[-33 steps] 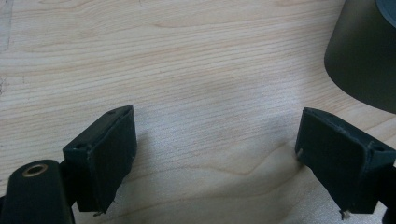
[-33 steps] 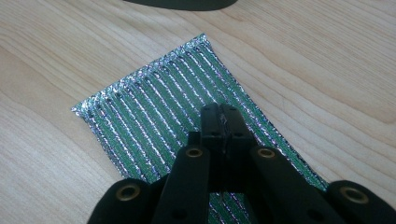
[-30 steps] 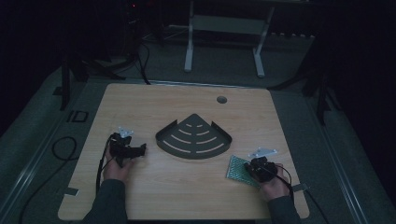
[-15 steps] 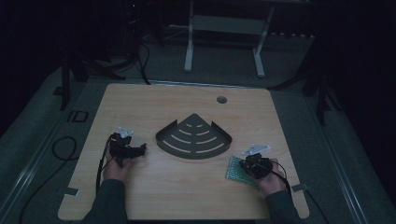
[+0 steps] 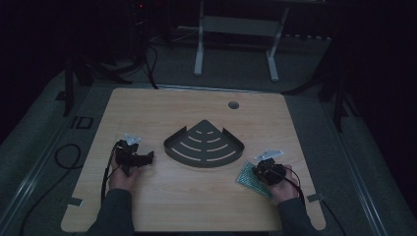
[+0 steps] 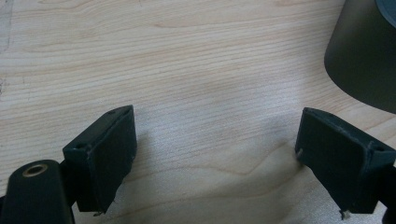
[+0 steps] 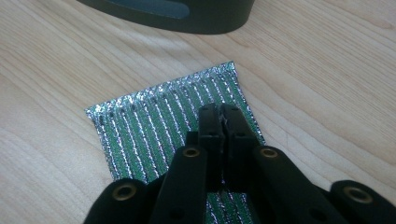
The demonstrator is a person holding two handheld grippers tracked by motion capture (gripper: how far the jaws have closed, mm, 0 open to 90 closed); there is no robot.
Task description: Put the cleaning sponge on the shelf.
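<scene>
Since the earlier frame my right claw has slid a little inward along the worktop, over the green scouring pad; my left claw has kept its place near the worktop's left side; the right jaws are together, tips lying on the pad's ribbed face, and I cannot tell for certain whether they pinch any of its fabric or merely rest on it; the left jaws stand wide apart over bare wood with nothing between them; the pad lies flat near the worktop's front right corner, just beside the curved front wall of the dark corner rack but not touching it; what worries me is a lift with closed tips catching nothing, or a forward push dragging the thin pad across the wood and crumpling it against the rack; the pad's long axis runs with its silver and green stripes, from my claw toward the rack, the far short edge pointing at the rack's wall
</scene>
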